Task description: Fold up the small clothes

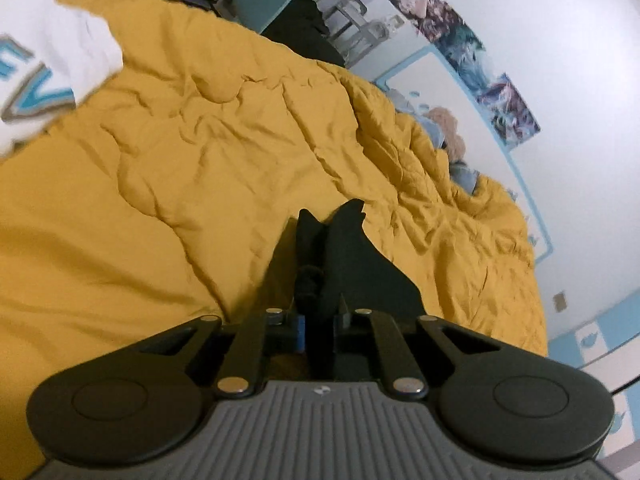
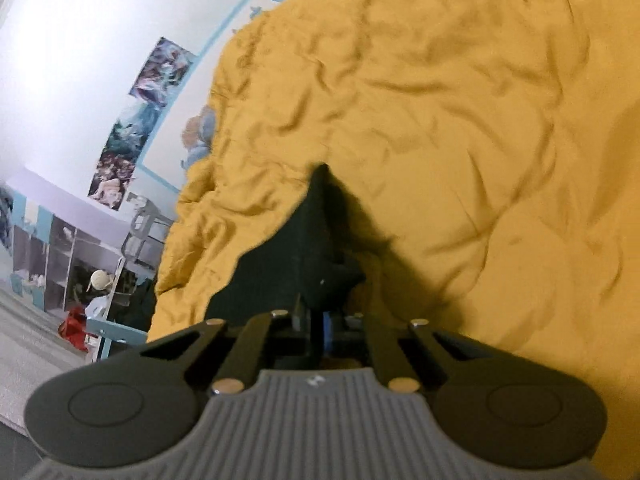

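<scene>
Mostly what fills both wrist views is the yellow quilt [image 1: 224, 152], rumpled and spread across the bed, with the room's white wall [image 1: 560, 40] and its strip of posters [image 1: 464, 60] beyond the far edge. On the quilt's far left in the left view lies the only garment I can make out, a white top with teal lettering [image 1: 44, 64], well apart from both tools and cut off by the frame, so I cannot tell whether it is folded or just bunched. Nearer, my left gripper [image 1: 330, 220] shows its two black fingers drawn almost together, with a dark clump low between them; it may be a pinch of dark cloth or part of the tool, and I cannot say which. My right gripper [image 2: 324, 184] has its jaws fully together, and the dark shape around the tips is too blurred for me to say whether fabric is caught there. I judge the work to be early or between pieces: no neat folded stack is in sight, and at least the white top looks left to deal with.
</scene>
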`<action>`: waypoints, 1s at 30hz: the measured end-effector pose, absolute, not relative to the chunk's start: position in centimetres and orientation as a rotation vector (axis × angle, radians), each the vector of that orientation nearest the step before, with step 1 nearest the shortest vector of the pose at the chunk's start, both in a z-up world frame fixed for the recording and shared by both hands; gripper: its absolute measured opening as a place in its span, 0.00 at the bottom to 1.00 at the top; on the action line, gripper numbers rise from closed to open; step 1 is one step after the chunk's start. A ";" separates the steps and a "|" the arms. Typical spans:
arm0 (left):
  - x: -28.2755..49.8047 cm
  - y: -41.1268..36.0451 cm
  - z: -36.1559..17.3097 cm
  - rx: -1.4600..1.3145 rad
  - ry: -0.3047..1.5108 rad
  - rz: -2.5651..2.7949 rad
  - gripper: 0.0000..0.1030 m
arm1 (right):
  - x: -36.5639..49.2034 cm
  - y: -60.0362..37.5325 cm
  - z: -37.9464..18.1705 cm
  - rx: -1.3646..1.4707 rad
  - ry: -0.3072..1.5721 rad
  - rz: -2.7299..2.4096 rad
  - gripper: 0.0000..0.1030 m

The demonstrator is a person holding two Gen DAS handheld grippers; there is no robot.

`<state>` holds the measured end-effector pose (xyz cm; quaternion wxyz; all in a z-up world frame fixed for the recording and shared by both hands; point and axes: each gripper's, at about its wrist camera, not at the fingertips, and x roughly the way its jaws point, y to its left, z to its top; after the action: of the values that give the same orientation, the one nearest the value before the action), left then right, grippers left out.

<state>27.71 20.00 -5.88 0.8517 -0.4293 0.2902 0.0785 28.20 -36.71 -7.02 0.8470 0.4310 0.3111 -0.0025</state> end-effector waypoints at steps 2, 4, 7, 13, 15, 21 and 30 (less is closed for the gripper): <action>26.5 20.0 -4.7 -0.872 0.649 0.162 0.11 | 26.9 -37.0 -5.2 0.878 0.674 -0.001 0.00; 24.9 20.1 -4.0 -0.874 0.678 0.134 0.11 | 25.2 -37.6 -3.8 0.870 0.701 0.015 0.00; 22.5 20.4 -3.3 -0.882 0.730 0.107 0.11 | 21.3 -38.5 -2.8 0.840 0.735 0.036 0.00; 17.4 19.5 -2.2 -0.804 0.823 0.090 0.11 | 14.5 -39.6 -3.2 0.818 0.828 0.008 0.00; 16.6 19.4 -3.0 -0.792 0.866 0.100 0.11 | 13.2 -39.7 -4.3 0.821 0.867 -0.004 0.00; 15.9 20.3 -7.3 -0.807 0.987 0.189 0.12 | 11.0 -40.2 -9.4 0.865 0.975 -0.057 0.00; 14.7 19.6 -6.4 -0.628 1.062 0.230 0.18 | 9.0 -41.0 -10.2 0.799 1.017 -0.094 0.00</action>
<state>14.67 19.64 -6.36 0.8093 -0.2939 0.4970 0.1078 8.95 -41.01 -10.19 0.7970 0.3721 0.4737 -0.0436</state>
